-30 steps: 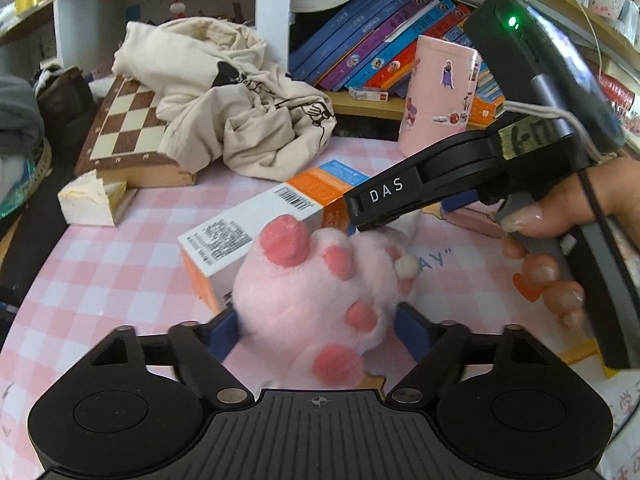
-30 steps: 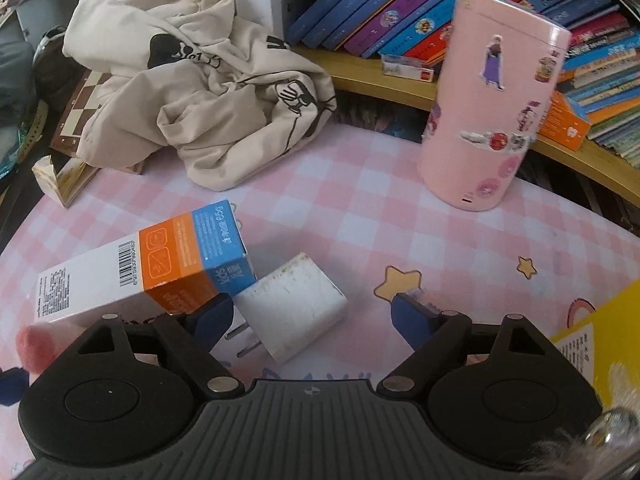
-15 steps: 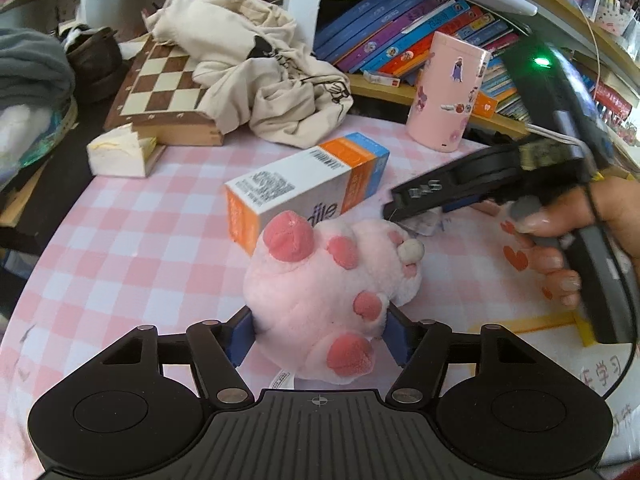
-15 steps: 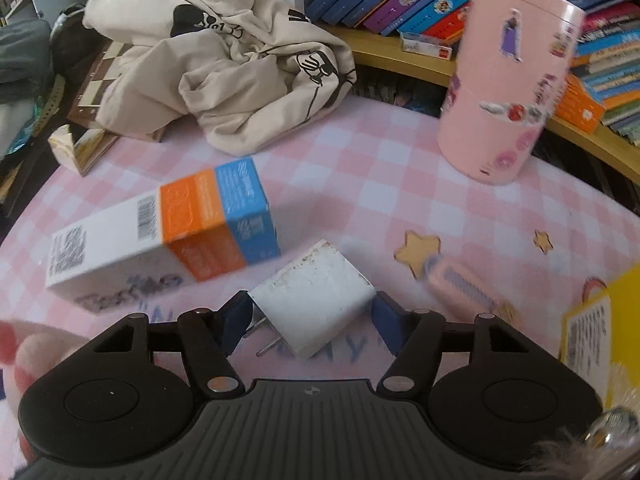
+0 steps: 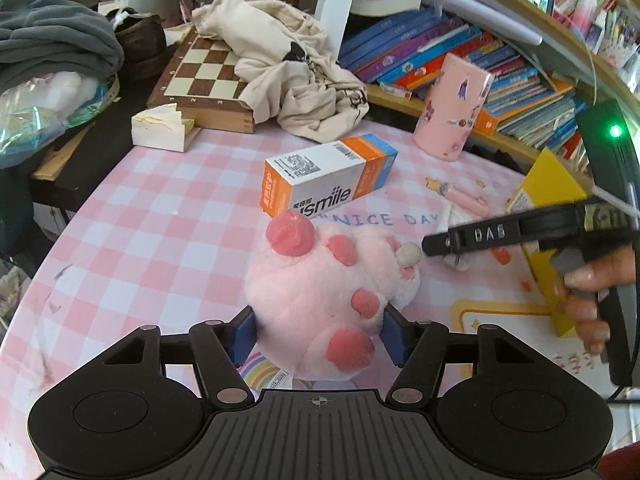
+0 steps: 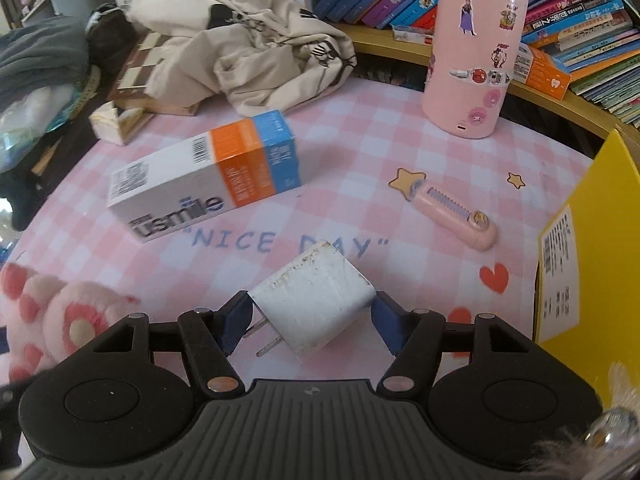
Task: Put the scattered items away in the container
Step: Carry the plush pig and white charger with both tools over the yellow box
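My left tool (image 5: 318, 330) clamps the pink plush paw (image 5: 320, 292); my right tool (image 6: 312, 320) pinches the white charger plug (image 6: 314, 300) — both above the bench (image 5: 140, 220). I'd carry each level to the yellow box (image 6: 580, 248), releasing low inside. Readable: "usmile" on the carton (image 6: 208, 184), "NICE DAY" — "DAS" too.

Left tool (image 5: 320, 332) and right tool (image 6: 310, 322) each have both fingers pressed against a held load.
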The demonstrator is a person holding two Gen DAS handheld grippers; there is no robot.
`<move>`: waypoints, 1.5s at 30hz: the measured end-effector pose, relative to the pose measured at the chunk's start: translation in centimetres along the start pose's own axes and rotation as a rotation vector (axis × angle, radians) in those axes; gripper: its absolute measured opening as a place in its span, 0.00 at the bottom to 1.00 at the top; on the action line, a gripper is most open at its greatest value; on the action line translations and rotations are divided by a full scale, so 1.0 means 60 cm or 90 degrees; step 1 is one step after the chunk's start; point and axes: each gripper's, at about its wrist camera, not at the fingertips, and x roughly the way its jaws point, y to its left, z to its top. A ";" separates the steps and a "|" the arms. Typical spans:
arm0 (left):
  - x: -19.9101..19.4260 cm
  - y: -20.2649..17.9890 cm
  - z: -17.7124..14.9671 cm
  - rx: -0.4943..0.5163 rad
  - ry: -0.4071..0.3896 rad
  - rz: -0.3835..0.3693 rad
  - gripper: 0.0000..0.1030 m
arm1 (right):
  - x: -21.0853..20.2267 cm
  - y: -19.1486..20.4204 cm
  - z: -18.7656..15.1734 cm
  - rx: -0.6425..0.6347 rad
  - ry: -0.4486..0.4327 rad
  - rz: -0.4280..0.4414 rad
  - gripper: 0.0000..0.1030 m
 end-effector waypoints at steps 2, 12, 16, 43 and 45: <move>-0.010 0.000 -0.003 -0.005 -0.005 -0.003 0.60 | -0.012 0.007 -0.011 -0.008 -0.001 0.006 0.62; -0.064 -0.002 -0.027 -0.031 -0.030 -0.021 0.60 | -0.082 0.030 -0.082 -0.026 0.000 0.031 0.62; -0.085 -0.002 -0.042 -0.048 -0.033 -0.033 0.60 | -0.110 0.037 -0.110 -0.032 -0.002 0.036 0.62; -0.170 -0.036 -0.105 -0.035 -0.039 -0.101 0.60 | -0.230 0.059 -0.254 -0.009 -0.026 0.012 0.62; -0.170 -0.042 -0.109 -0.030 -0.035 -0.109 0.60 | -0.236 0.055 -0.262 0.001 -0.026 0.006 0.62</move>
